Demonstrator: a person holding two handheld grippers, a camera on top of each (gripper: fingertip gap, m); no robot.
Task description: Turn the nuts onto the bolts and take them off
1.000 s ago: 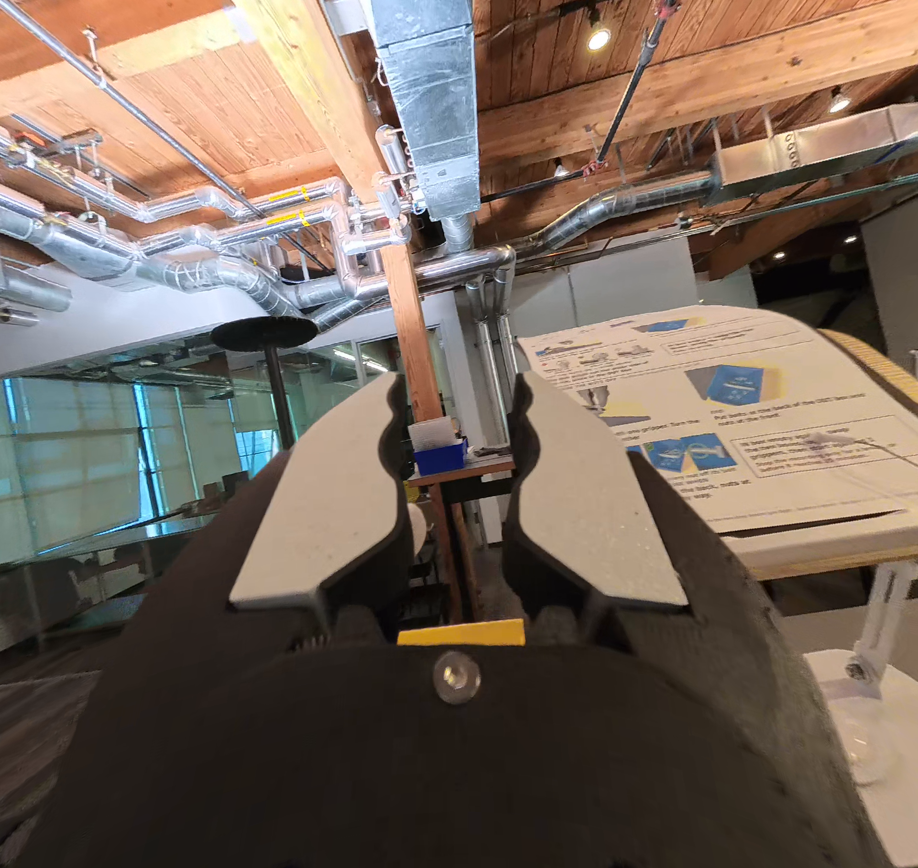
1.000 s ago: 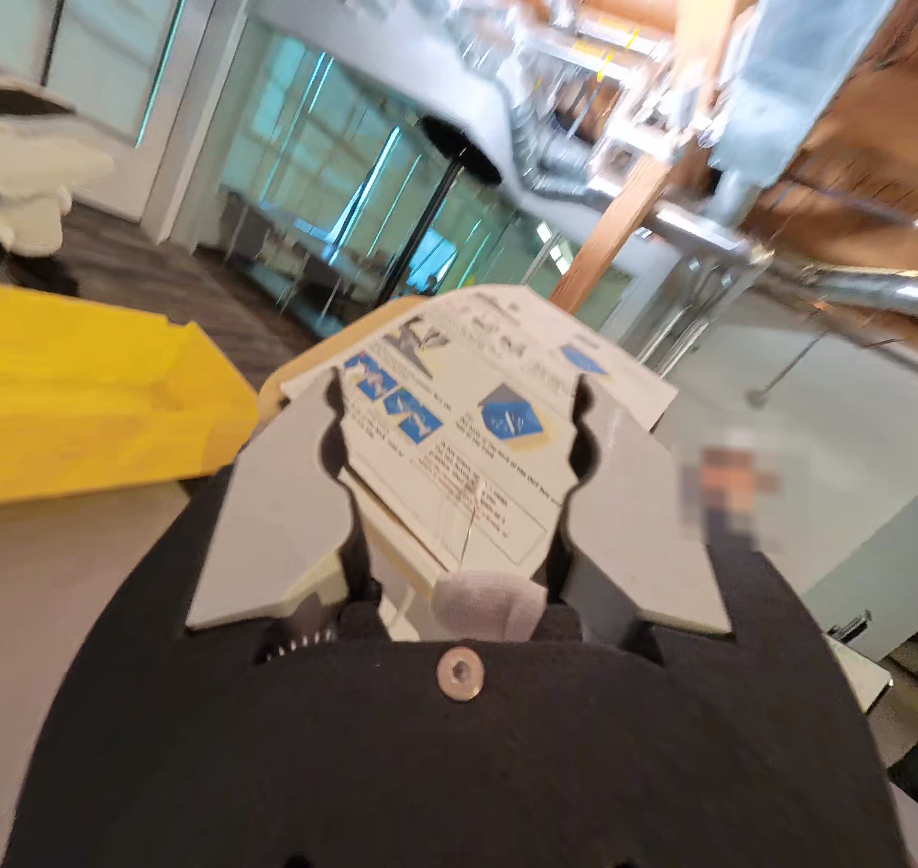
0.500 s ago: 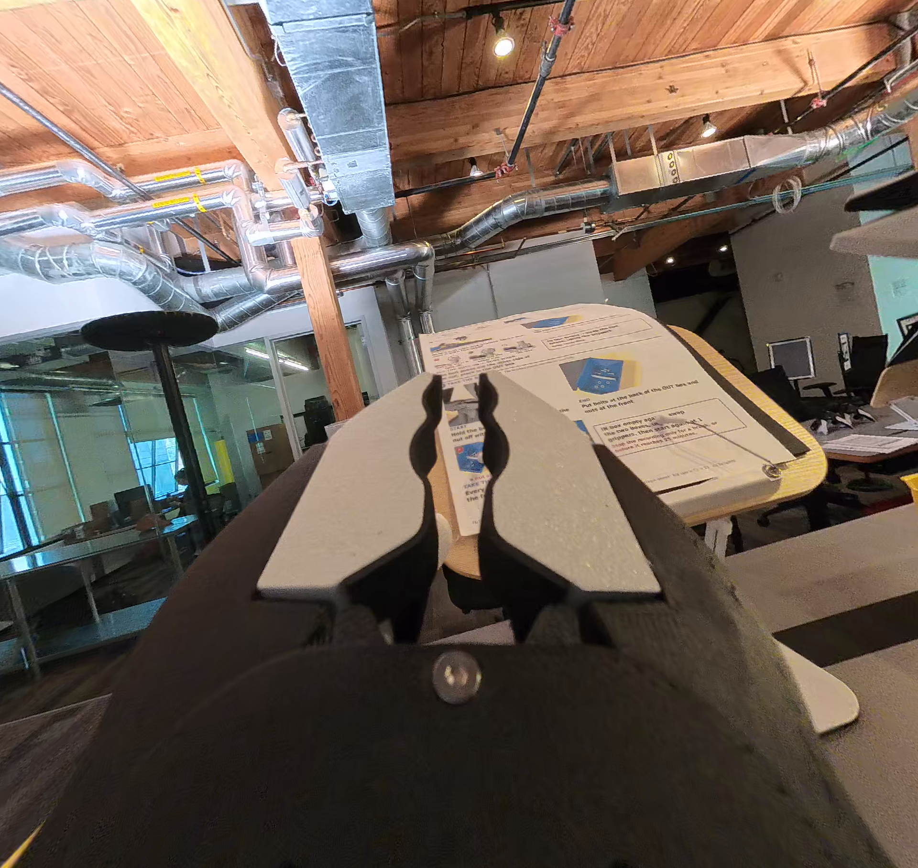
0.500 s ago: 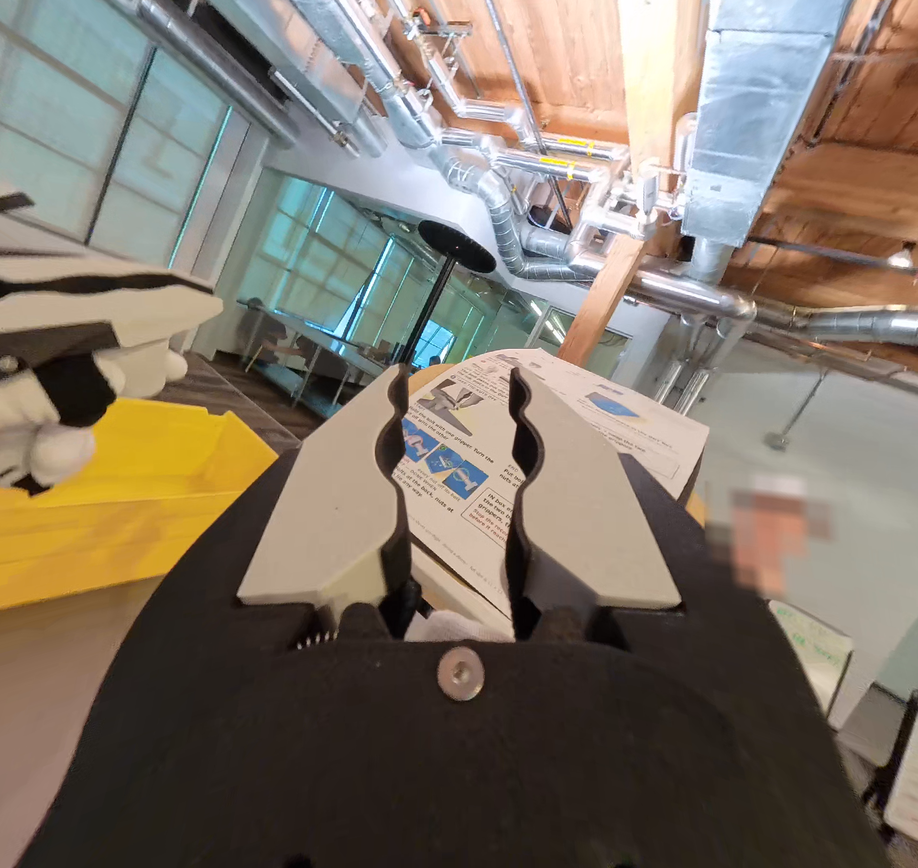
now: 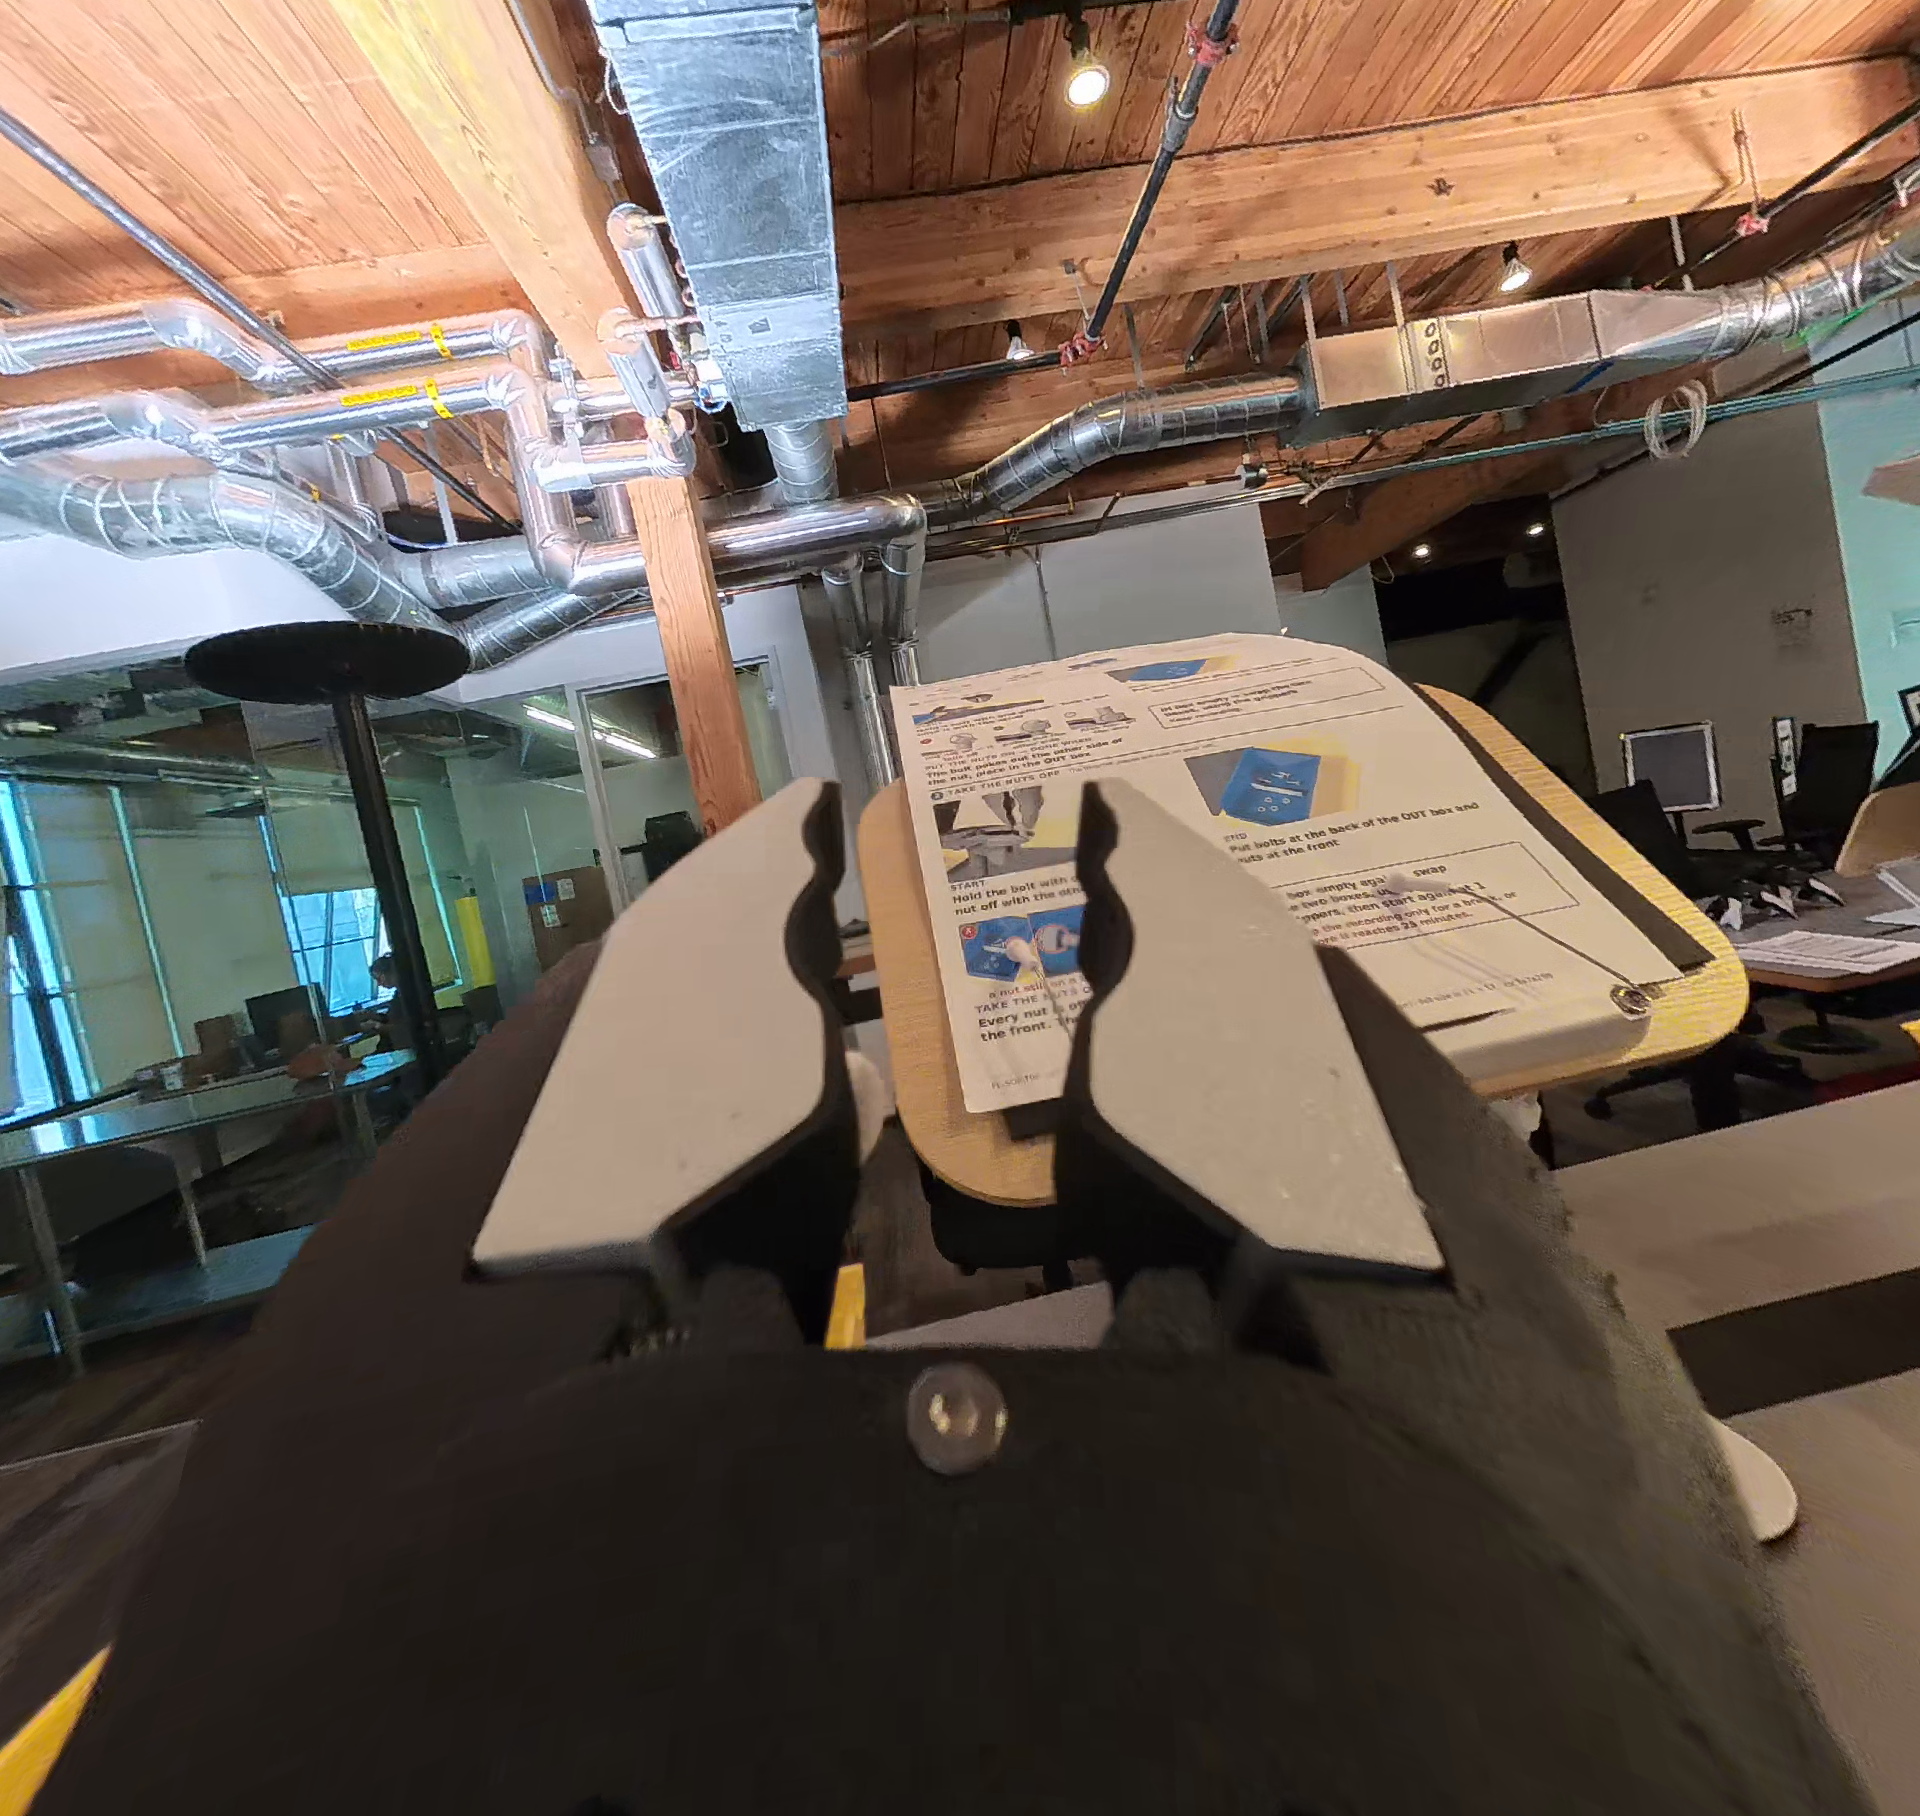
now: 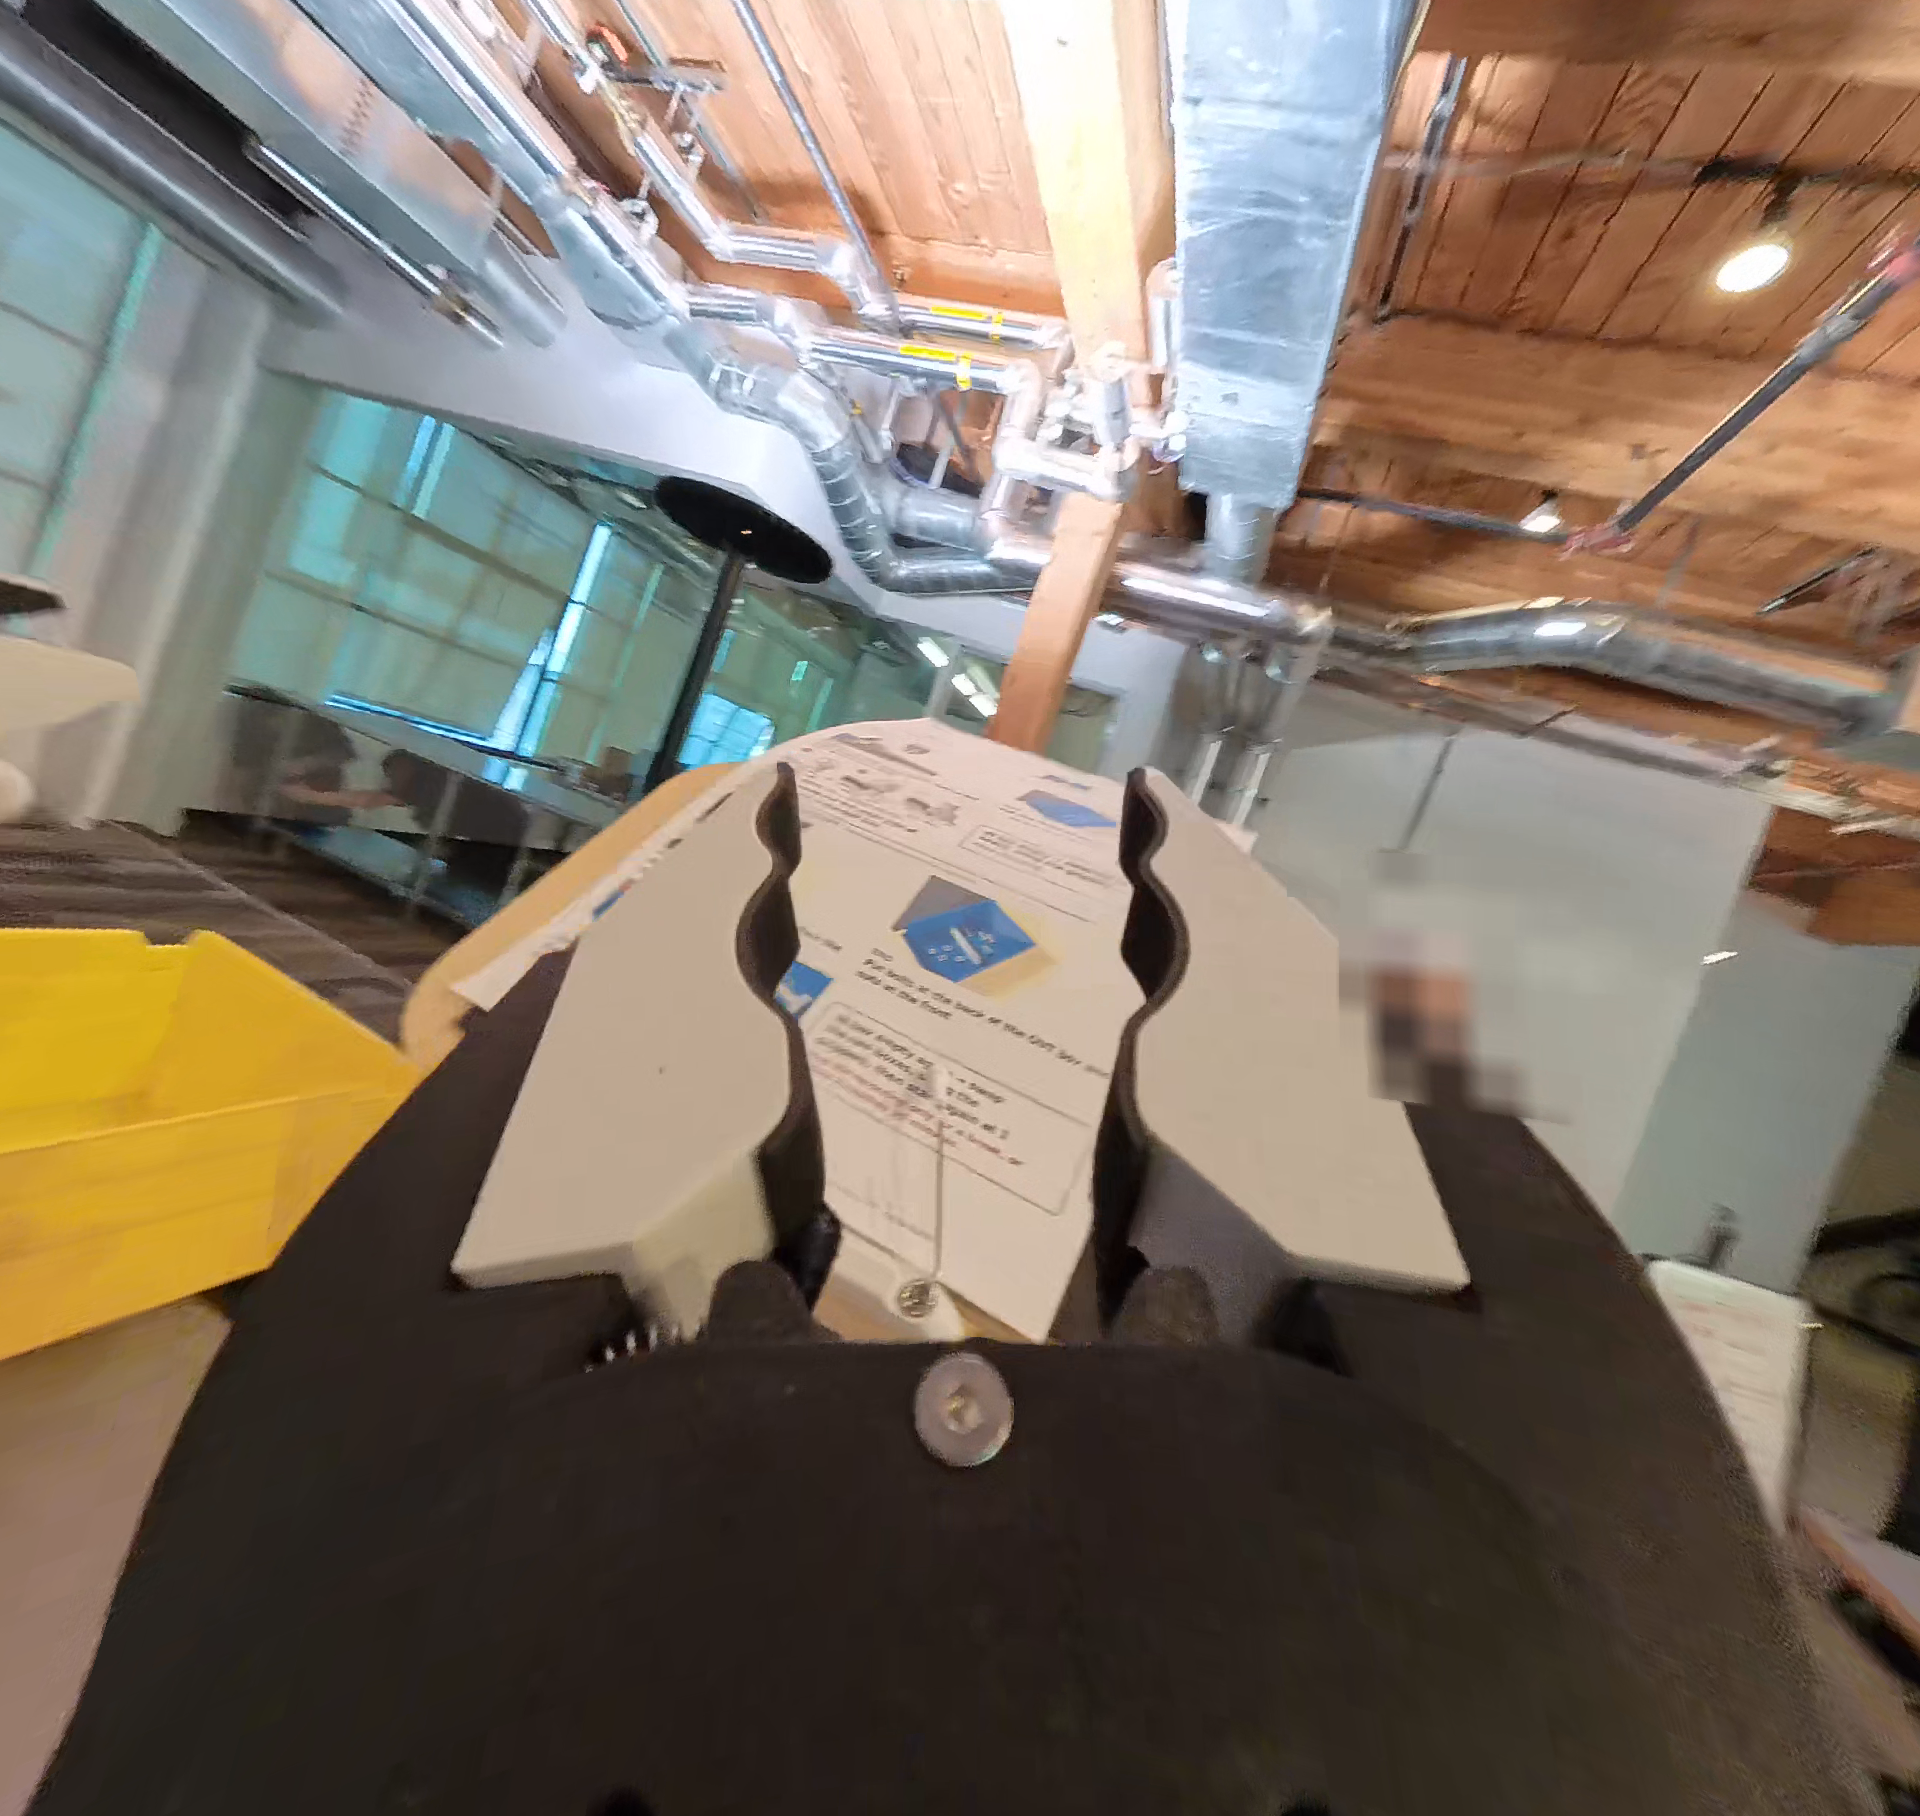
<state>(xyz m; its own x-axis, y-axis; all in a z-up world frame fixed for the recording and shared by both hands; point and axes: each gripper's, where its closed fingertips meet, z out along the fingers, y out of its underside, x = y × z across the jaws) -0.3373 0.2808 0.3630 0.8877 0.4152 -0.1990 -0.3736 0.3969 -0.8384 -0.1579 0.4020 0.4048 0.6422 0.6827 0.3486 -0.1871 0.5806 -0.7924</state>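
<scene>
Both grippers have spread their fingers since half a second ago, when each pair stood nearly together. Now the left gripper [image 5: 954, 821] is parted with nothing between its fingers, tilted upward toward a printed sheet [image 5: 1226, 831] on a slanted wooden board [image 5: 1683, 997] straight ahead of it. Below the fingers, near the gripper body, a thin sliver of yellow [image 5: 847, 1304] shows, though too little is visible to say what it is. The right gripper [image 6: 961, 790] is likewise wide apart and empty, aimed at the same sheet [image 6: 966, 956], with a small screw [image 6: 916, 1297] at the sheet's lower edge just above the gripper body. To the left of the right gripper sits a yellow bin [image 6: 156, 1122]; only its wall and rim show, so its contents cannot be told. Neither nuts nor bolts can be seen in either view. Pipes and wooden beams fill the space above both grippers.
</scene>
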